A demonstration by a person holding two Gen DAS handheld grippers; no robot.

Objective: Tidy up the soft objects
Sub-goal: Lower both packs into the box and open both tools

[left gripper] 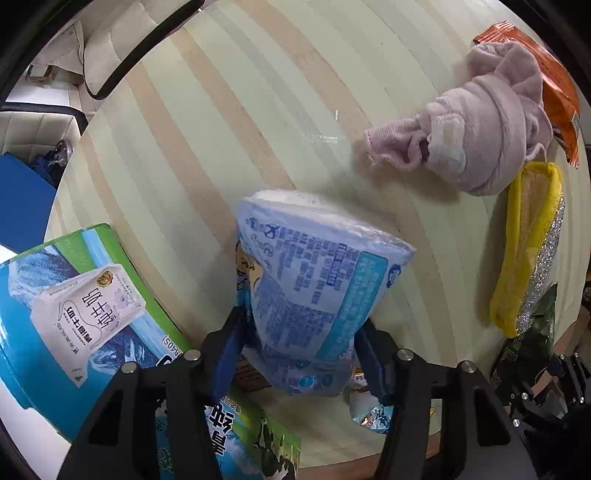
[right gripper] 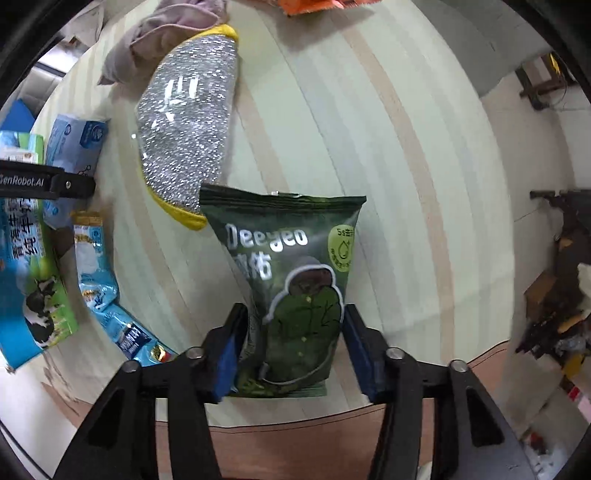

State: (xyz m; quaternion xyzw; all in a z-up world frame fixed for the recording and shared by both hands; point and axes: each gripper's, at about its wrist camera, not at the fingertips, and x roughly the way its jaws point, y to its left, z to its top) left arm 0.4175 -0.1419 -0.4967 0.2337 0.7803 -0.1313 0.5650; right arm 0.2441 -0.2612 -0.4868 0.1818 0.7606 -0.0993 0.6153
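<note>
My left gripper [left gripper: 301, 332] is shut on a light blue tissue pack [left gripper: 314, 280], squeezing it and holding it above the striped table [left gripper: 221, 129]. My right gripper [right gripper: 293, 332] is shut on a dark green wipes pack [right gripper: 295, 277] near the table's front edge. A pink rolled cloth [left gripper: 476, 136] lies at the far right in the left wrist view, next to a yellow and silver scrub sponge [left gripper: 528, 247]. The sponge [right gripper: 188, 125] lies just beyond the green pack in the right wrist view, with the pink cloth [right gripper: 166, 29] behind it.
Milk cartons [left gripper: 74, 306] lie at the left of the table, also in the right wrist view [right gripper: 33, 280]. An orange snack bag [left gripper: 554, 85] lies behind the cloth. Small blue sachets [right gripper: 96, 266] lie near the front left. Floor clutter [right gripper: 561, 302] is on the right.
</note>
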